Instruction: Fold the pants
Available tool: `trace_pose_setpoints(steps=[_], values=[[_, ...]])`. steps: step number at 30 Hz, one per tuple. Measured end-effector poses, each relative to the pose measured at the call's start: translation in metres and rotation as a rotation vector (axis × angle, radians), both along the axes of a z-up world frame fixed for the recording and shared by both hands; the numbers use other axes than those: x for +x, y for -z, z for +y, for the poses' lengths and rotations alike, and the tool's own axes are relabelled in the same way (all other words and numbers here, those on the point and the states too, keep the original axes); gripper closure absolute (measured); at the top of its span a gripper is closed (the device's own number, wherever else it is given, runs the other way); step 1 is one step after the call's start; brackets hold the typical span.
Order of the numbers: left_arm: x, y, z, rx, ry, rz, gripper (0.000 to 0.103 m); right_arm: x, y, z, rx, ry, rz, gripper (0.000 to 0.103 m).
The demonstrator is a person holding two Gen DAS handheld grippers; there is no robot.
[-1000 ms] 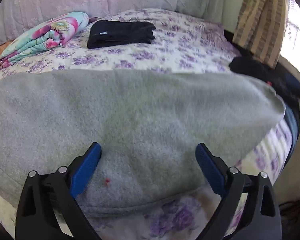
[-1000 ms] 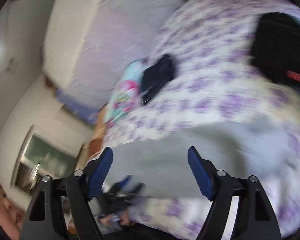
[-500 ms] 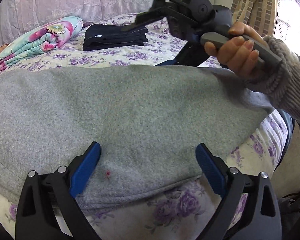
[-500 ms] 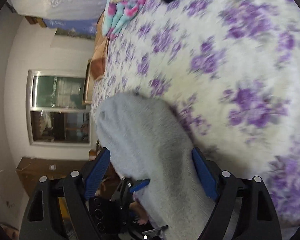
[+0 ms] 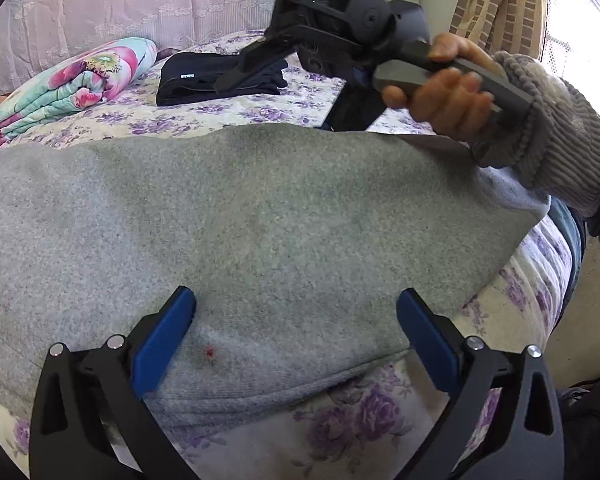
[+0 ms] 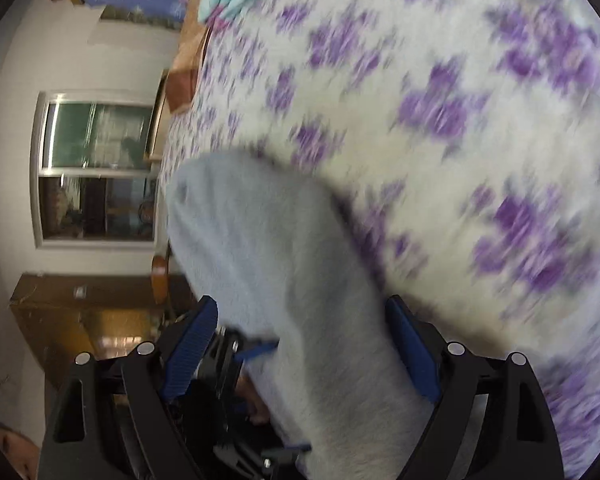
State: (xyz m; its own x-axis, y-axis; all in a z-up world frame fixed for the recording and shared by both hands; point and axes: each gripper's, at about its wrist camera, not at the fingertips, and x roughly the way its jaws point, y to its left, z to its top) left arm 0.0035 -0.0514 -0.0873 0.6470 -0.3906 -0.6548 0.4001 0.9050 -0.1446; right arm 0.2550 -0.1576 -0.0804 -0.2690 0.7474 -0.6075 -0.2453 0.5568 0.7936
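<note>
Grey pants (image 5: 260, 220) lie flat on my flowered bed (image 5: 228, 114), long axis running left to right across the left wrist view, one end reaching the bed's right edge. My left gripper (image 5: 296, 320) hangs above the near hem, tilted downward, jaws wide, nothing between the pads. My right gripper (image 6: 302, 340) sits at the far right end, seen from the left camera in my right hand (image 5: 448, 92); its jaws have just been opening and stand wide, straddling the narrow end of the pants (image 6: 268, 280) without pressing it. In its own view the cloth runs away from the fingers along their line. I judge the right hand nearer the end to be lifted and carried leftward.
</note>
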Motion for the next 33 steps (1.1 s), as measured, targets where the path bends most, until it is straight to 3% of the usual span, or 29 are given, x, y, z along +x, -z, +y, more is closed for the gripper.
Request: trace_pose_setpoints(steps=[6, 10, 13, 15, 18, 20, 23, 25, 27, 30, 33], values=[[0.001, 0.0, -0.001, -0.005, 0.001, -0.001, 0.005, 0.008, -0.025, 0.012, 0.215, 0.021, -0.027, 0.013], [0.0, 0.0, -0.001, -0.006, 0.002, -0.001, 0.005, 0.026, -0.012, 0.013, 0.323, 0.122, 0.056, 0.012], [0.0, 0.0, -0.001, -0.005, 0.002, -0.002, 0.005, 0.033, -0.009, -0.005, 0.384, 0.259, 0.054, 0.012], [0.0, 0.0, -0.001, -0.003, 0.002, -0.002, 0.005, 0.037, -0.01, -0.018, 0.37, 0.293, 0.029, 0.012], [0.001, 0.0, 0.0, -0.005, 0.003, -0.003, 0.005, 0.034, -0.003, -0.005, 0.317, 0.207, 0.086, 0.012], [0.001, 0.0, 0.0, -0.004, 0.003, -0.003, 0.005, 0.026, -0.007, 0.002, 0.194, 0.179, 0.013, 0.012], [0.001, 0.0, 0.0, -0.005, 0.004, -0.003, 0.005, 0.023, -0.019, -0.003, 0.132, 0.218, -0.102, 0.012], [0.001, 0.0, 0.0, -0.004, 0.003, -0.004, 0.005, 0.027, -0.022, -0.007, 0.124, 0.232, -0.127, 0.012], [0.001, 0.0, 0.0, -0.006, 0.004, -0.004, 0.005, 0.031, -0.014, -0.004, 0.067, 0.201, -0.087, 0.012], [0.001, 0.0, -0.001, -0.006, 0.003, -0.004, 0.005, 0.021, 0.003, 0.016, 0.095, 0.081, 0.027, 0.012], [0.001, 0.0, -0.002, -0.004, 0.002, -0.005, 0.005, 0.018, -0.004, 0.025, 0.167, 0.065, 0.007, 0.011]])
